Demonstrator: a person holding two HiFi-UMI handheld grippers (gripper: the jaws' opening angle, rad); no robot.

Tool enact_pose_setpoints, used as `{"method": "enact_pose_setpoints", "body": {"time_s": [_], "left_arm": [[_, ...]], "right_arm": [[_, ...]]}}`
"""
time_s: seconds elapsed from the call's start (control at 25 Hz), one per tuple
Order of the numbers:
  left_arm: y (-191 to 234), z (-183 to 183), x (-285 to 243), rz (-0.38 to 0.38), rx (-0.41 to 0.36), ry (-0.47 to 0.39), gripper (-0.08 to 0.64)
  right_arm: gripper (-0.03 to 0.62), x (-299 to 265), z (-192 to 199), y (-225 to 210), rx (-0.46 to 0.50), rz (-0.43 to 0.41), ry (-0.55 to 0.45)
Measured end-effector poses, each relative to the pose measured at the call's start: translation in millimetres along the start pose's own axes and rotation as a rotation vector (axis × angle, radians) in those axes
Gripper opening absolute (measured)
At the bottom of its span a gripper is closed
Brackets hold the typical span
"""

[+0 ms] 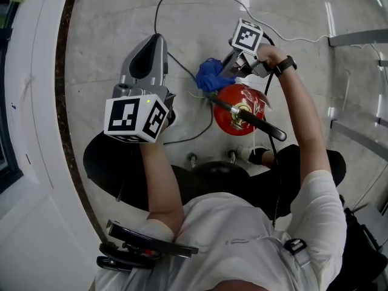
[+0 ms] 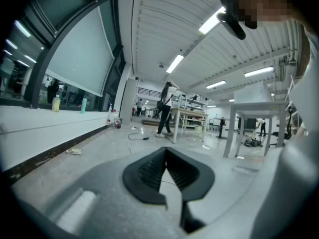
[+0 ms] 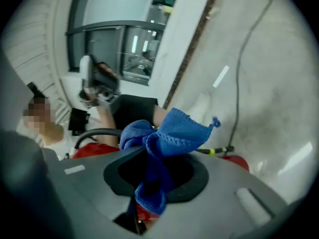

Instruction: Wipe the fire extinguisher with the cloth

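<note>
Right gripper (image 3: 149, 180) pinches the blue cloth (image 3: 172, 133), held at the top edge of the red fire extinguisher (image 1: 238, 109) on the floor (image 1: 109, 35). Left gripper (image 2: 167, 172) is held well aside, its jaws apparently pressed together with nothing between them.

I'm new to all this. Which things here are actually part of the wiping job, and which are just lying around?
Part of the job:
- blue cloth, clamped in the right gripper
- red fire extinguisher on the floor

Just lying about or idle:
- left gripper, shut, empty and held off to the side
- black cable on the floor
- bottles on the window ledge
</note>
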State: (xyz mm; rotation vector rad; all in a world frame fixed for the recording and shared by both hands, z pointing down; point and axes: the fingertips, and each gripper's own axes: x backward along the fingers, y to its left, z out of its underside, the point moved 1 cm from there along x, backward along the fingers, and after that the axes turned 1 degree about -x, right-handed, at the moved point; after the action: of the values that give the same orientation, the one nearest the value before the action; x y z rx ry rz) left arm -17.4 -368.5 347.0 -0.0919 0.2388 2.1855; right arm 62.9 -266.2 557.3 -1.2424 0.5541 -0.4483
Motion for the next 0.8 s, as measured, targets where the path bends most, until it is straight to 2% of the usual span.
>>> {"method": "enact_pose_setpoints", "body": {"time_s": [0.08, 0.2, 0.32, 0.44, 0.52, 0.6, 0.68, 0.8], "left_arm": [[4, 4, 0, -0.010, 0.000, 0.010, 0.000], [7, 12, 0, -0.016, -0.001, 0.033, 0.000], [14, 16, 1, -0.025, -0.006, 0.043, -0.001], [15, 15, -1, -0.023, 0.003, 0.032, 0.000], [8, 14, 2, -0.007, 0.002, 0.029, 0.000], [2, 11, 9, 0.010, -0.006, 0.029, 0.000], [-4, 7, 18, 0.025, -0.005, 0.020, -0.001], [-12, -1, 34, 0.046, -0.008, -0.005, 0.000]], "right_arm": [[0.094, -13, 17, -62, -0.124, 0.074, 0.041], [0.095, -31, 40, -149, -0.189, 0.200, 0.038], [0.095, -37, 57, -228, -0.257, 0.383, 0.032], [0.094, -25, 72, -279, -0.248, 0.643, 0.085], [0.094, -18, 79, -287, -0.212, 0.717, 0.084], [0.095, -7, 82, -281, -0.204, 0.734, 0.008], [0.095, 18, 82, -265, -0.207, 0.760, -0.130], [0.095, 76, 73, -211, -0.182, 0.804, -0.477]]}}
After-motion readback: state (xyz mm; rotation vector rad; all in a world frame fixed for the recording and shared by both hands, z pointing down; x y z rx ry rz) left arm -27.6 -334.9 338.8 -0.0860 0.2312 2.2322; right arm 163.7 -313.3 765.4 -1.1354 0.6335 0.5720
